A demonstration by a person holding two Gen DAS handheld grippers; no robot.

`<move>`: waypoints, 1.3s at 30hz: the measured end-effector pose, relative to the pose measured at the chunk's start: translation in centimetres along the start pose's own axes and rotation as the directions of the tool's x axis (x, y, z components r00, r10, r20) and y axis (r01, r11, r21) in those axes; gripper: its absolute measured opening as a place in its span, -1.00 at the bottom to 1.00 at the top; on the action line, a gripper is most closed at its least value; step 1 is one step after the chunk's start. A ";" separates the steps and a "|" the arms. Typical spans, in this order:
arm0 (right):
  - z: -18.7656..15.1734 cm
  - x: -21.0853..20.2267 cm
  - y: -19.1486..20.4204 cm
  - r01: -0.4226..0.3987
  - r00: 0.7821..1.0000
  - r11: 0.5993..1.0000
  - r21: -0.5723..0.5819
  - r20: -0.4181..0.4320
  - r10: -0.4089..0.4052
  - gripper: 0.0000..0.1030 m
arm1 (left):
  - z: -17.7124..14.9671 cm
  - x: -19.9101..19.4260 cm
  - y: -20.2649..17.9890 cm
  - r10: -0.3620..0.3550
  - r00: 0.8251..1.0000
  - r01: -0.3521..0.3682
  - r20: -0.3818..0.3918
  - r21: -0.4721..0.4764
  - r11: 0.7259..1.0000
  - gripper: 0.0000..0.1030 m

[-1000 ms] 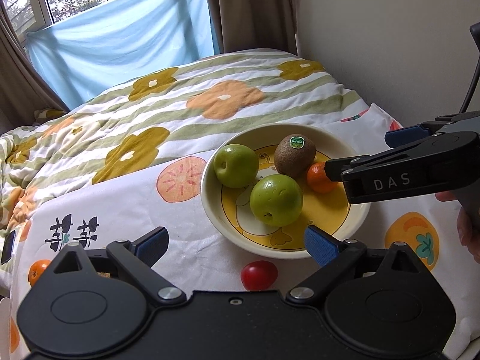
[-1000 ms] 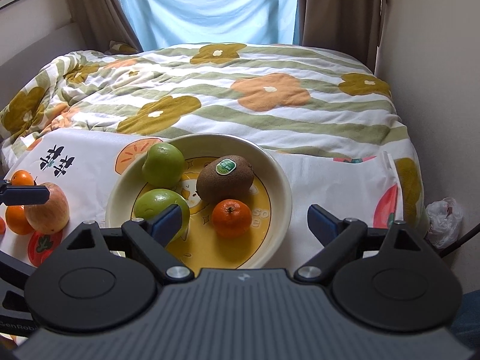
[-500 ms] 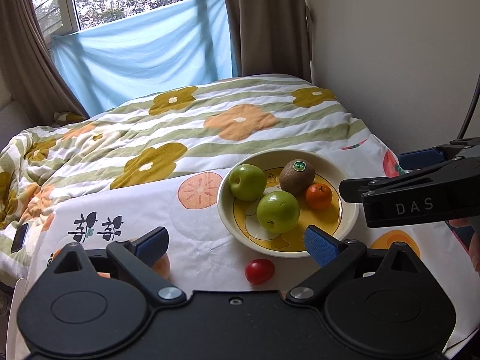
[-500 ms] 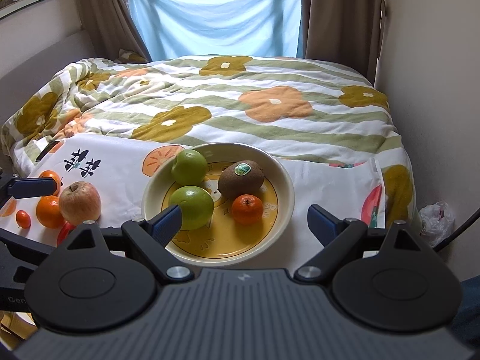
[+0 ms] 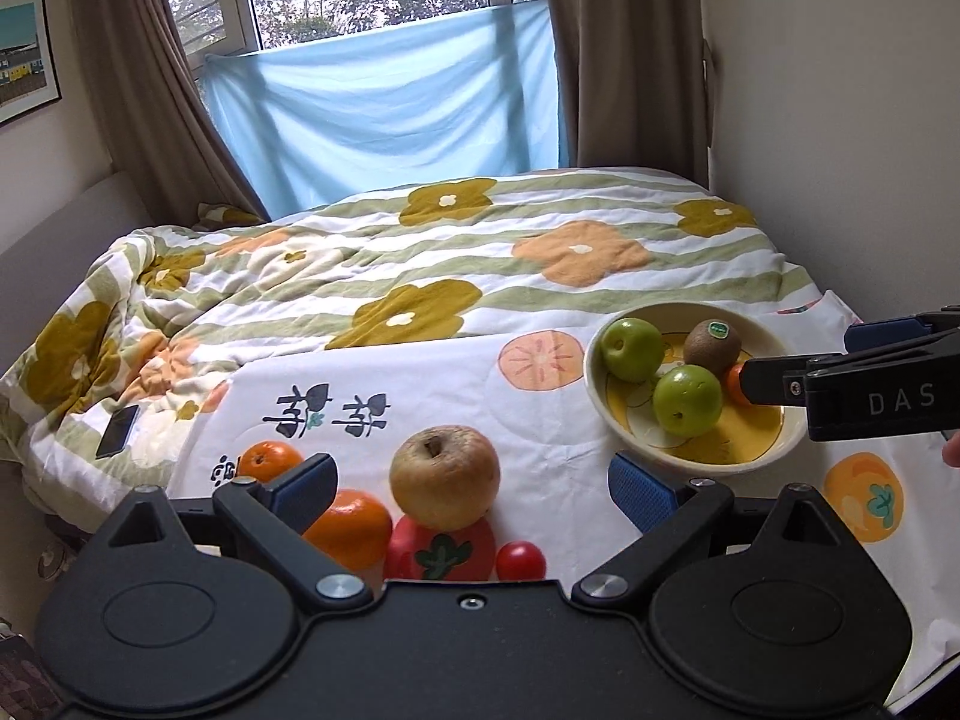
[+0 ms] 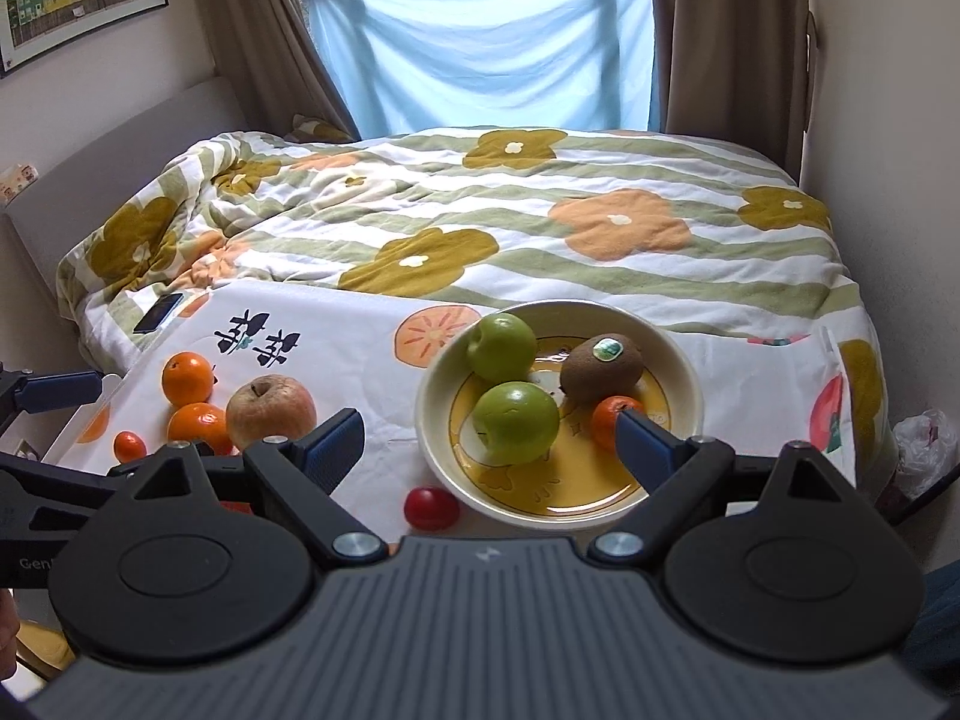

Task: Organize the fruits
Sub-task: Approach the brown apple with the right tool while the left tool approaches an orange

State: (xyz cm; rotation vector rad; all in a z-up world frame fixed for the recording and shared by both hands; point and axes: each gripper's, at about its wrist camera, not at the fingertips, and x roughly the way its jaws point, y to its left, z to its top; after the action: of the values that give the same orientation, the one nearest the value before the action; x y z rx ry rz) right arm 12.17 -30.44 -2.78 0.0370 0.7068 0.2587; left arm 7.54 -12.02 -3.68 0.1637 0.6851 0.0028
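Note:
A cream bowl [image 6: 672, 360] [image 5: 774, 459] on a white printed cloth holds two green apples [image 6: 515, 422] [image 5: 687, 399], a kiwi [image 6: 602, 365] and a small orange [image 6: 607, 417]. Left of it on the cloth lie a pale reddish apple [image 5: 444, 477] [image 6: 270, 411], two oranges [image 6: 187, 378], a tiny orange fruit [image 6: 129, 445] and a red cherry tomato [image 6: 429, 508] [image 5: 519, 561]. My left gripper [image 5: 471, 489] is open, held just short of the apple. My right gripper [image 6: 489, 441] is open over the bowl's near side, empty.
The cloth [image 5: 540, 438] covers the near end of a bed with a flowered quilt [image 6: 480, 228]. A dark phone [image 6: 158, 312] lies at the quilt's left edge. A wall runs along the right, with a white bag [image 6: 924, 438] on the floor below it.
Both grippers have pulled back and up from the bowl. The left view has swung left, so the apple and oranges now lie before the left gripper. Both stay open.

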 end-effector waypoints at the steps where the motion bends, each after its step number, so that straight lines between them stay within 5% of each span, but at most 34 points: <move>1: -0.2 0.2 0.7 -0.002 1.000 1.000 0.000 -0.001 0.002 1.00 | -0.3 0.0 0.7 0.002 1.000 -0.002 0.001 -0.002 1.000 0.93; 17: -3.0 5.0 10.6 0.015 1.000 0.997 0.074 -0.022 -0.013 1.00 | -3.5 4.5 9.3 -0.044 0.998 0.048 -0.050 0.079 0.996 0.92; 28: -4.5 9.2 13.9 0.054 0.998 0.973 0.226 -0.045 -0.045 1.00 | -5.0 9.8 10.3 -0.124 0.988 0.141 -0.095 0.200 0.970 0.92; 39: -4.2 12.5 14.2 0.077 0.996 0.957 0.281 -0.058 -0.063 1.00 | -5.3 12.6 10.3 -0.193 0.971 0.219 -0.142 0.206 0.954 0.84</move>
State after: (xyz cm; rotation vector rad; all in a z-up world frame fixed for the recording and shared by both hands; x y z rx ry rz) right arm 15.37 -13.89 -12.24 0.2794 0.7882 0.0892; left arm 14.44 -0.35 -14.09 0.3068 0.8203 -0.2675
